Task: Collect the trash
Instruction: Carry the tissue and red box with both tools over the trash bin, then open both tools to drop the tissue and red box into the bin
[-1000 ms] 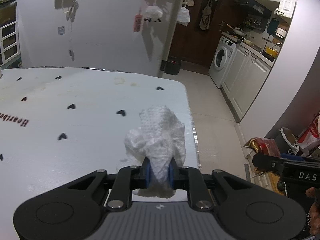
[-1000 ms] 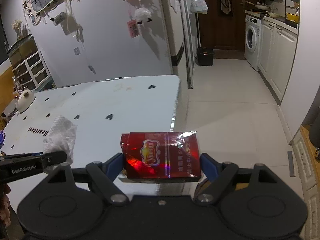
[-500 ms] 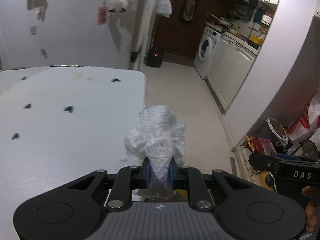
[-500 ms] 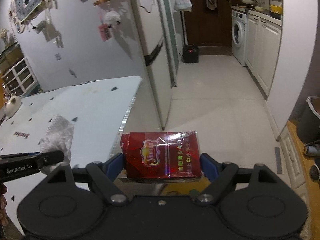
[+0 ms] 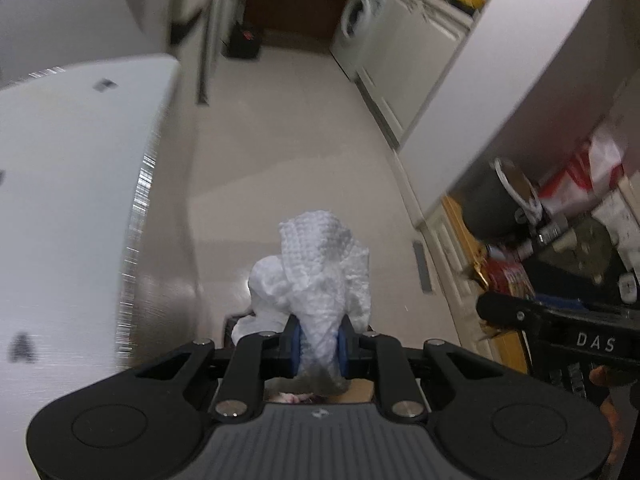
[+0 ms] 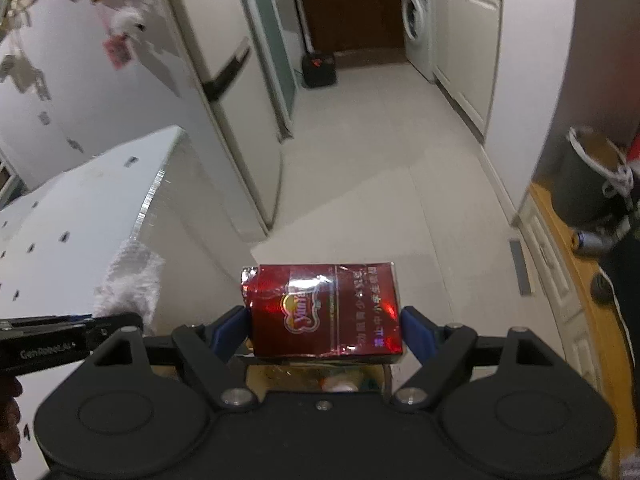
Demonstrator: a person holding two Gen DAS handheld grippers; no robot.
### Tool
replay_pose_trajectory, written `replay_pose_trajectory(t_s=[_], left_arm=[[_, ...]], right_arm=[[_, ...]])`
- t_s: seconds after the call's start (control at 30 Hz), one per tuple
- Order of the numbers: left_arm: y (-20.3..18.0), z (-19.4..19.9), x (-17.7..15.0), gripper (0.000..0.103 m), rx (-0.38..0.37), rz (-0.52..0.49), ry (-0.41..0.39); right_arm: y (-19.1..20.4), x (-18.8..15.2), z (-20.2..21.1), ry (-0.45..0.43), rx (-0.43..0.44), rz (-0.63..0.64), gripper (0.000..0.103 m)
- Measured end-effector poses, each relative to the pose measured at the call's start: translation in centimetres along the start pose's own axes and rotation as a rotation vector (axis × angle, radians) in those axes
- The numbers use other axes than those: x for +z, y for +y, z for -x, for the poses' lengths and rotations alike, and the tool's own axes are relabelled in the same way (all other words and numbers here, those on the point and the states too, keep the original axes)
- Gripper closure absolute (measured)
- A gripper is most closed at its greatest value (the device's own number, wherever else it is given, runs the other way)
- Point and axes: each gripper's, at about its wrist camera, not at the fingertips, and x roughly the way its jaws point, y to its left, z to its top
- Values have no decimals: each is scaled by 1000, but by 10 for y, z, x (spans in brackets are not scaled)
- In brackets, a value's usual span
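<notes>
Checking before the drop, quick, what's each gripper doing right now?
Left gripper: shut on a crumpled white paper towel.
Right gripper: shut on a red cigarette pack.

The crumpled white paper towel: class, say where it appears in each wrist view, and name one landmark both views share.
Left wrist: crumpled white paper towel, lower centre, pinched in the left claw.
Right wrist: lower left, by the table edge.
Shared landmark: the washing machine, at each view's top.
</notes>
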Motion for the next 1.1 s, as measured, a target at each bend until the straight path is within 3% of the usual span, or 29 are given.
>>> replay_pose_trajectory(t_s=[0.53,0.67,0.8,0.93,1.1], left_arm=[[-35,-154,-25,83,-97,-157,267],[-33,-180,-38,76,-118,-158,322],[-22,-202,-50,55,-135,-108,348],[-15,-213,-62,49,-143,-88,401],[-1,-203,-69,44,-135,-44,392]], right_arm=[[-51,-11,-73,133,-16,-81,20],[-59,-15,-87,166,-18,-95,20],[-65,-18,-102,188,-16,-107,20],[-68,-21,-120,218,-2,-114,20],[-62,-22,-148,265,32,-118,20]])
